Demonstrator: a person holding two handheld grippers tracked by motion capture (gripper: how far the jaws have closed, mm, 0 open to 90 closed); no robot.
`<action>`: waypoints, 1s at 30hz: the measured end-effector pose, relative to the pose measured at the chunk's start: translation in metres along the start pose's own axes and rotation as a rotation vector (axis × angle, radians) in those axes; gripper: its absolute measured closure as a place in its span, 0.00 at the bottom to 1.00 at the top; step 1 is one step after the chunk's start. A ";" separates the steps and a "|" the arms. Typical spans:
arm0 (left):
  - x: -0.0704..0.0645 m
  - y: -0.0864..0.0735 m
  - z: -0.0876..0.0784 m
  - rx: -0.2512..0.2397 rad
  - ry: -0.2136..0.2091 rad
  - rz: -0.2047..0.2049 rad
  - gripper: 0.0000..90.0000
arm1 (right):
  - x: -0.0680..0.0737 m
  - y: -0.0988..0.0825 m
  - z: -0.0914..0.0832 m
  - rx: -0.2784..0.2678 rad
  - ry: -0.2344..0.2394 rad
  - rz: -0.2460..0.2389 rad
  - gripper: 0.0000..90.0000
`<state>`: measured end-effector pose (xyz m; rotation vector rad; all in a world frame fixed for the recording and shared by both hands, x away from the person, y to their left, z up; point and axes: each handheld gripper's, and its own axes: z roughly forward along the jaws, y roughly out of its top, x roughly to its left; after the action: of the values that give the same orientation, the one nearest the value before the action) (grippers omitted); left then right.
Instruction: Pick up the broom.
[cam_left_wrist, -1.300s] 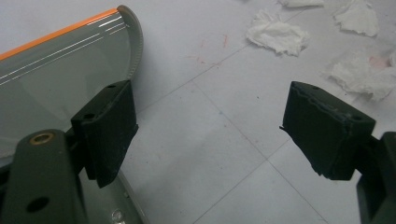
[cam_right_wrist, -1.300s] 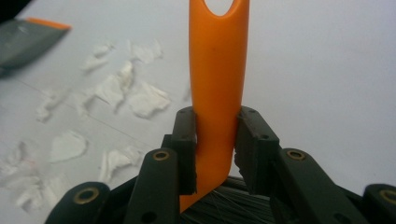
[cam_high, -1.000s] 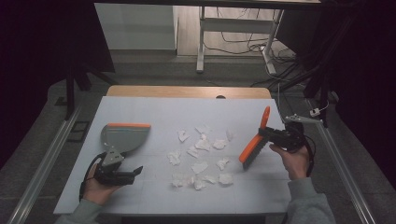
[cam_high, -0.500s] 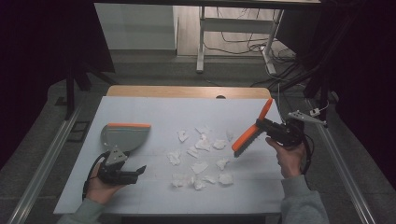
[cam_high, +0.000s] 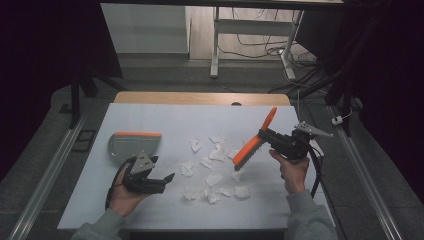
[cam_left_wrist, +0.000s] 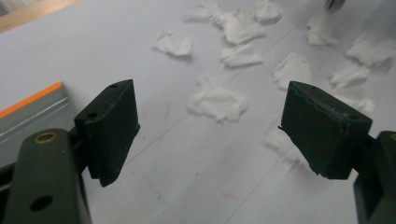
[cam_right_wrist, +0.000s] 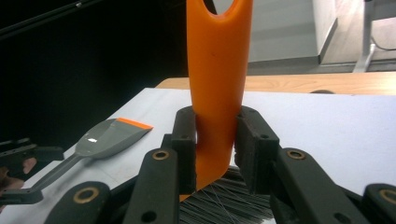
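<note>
**Orange brush held above a scatter of white scraps**

Dark surroundings frame a pale blue-white table (cam_high: 165, 120) with a strip of wood along its far edge; beyond it stand a white-legged desk and loose cables on the floor.

White crumpled paper scraps (cam_high: 215, 170) lie spread over the middle of the table, some near one another, some apart. In the left gripper view the same scraps (cam_left_wrist: 217, 100) show as torn, soft-edged bits on the bare surface.

A grey dustpan (cam_high: 134, 143) with an orange lip along its far edge lies flat at the left of the table, left of the scraps. In the right gripper view it (cam_right_wrist: 109, 133) shows its long grey handle running toward the near left corner.

The brush (cam_high: 254, 142) has an orange handle and dark bristles. It is off the table, tilted, handle tip up and away, bristle end down toward the scraps at the right of the scatter. The right gripper (cam_high: 267, 136) has its jaws closed on the handle close to the bristle head; in the right gripper view the handle (cam_right_wrist: 217, 70) rises between the two pads, bristles fanning below. The right hand (cam_high: 292, 167) grips from underneath, forearm coming in from the near edge.

The left gripper (cam_high: 165, 178) sits low near the front left of the table, just in front of the dustpan, pointing toward the scraps. Its jaws stand wide apart with nothing between them. The left hand (cam_high: 125, 192) cups it from below.
</note>
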<state>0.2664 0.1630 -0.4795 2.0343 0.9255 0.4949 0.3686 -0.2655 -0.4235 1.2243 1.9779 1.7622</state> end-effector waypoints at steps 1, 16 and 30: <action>-0.002 0.003 0.002 -0.007 -0.007 0.002 0.23 | 0.002 -0.001 0.002 -0.003 0.000 0.005 0.78; -0.040 0.038 0.040 -0.045 -0.091 0.061 0.26 | 0.015 -0.016 0.020 -0.007 0.049 0.043 0.78; -0.063 0.049 0.078 -0.038 -0.142 0.078 0.32 | 0.033 -0.026 0.033 -0.017 0.052 0.059 0.78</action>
<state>0.2946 0.0554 -0.4860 2.0480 0.7489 0.4011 0.3583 -0.2171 -0.4443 1.2561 1.9693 1.8535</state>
